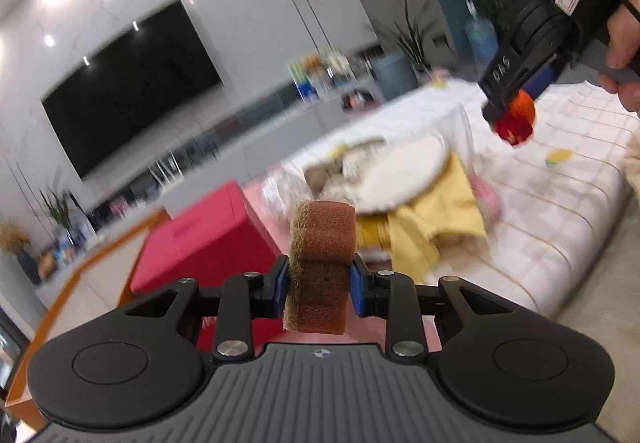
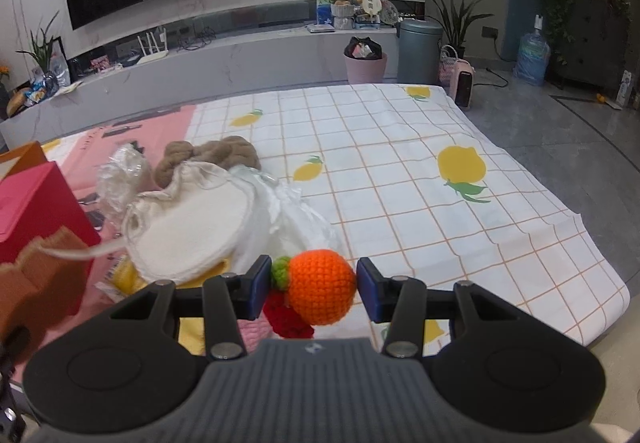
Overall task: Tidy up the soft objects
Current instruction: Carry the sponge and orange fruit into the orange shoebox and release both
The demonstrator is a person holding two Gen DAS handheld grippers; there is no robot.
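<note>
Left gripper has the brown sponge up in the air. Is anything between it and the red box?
Nothing visible does. The left gripper holds the brown sponge clear above the bed, and the red box sits just behind and left of it in the left wrist view, with open space between. The pile of cloths lies off to the right.

The left hand-held gripper (image 1: 318, 281) is clamped on a brown sponge (image 1: 320, 267), tilted downward. The right hand-held gripper (image 2: 308, 289), seemingly gripped by a bare hand (image 1: 622, 55), pinches a crocheted orange (image 2: 322, 285).
</note>
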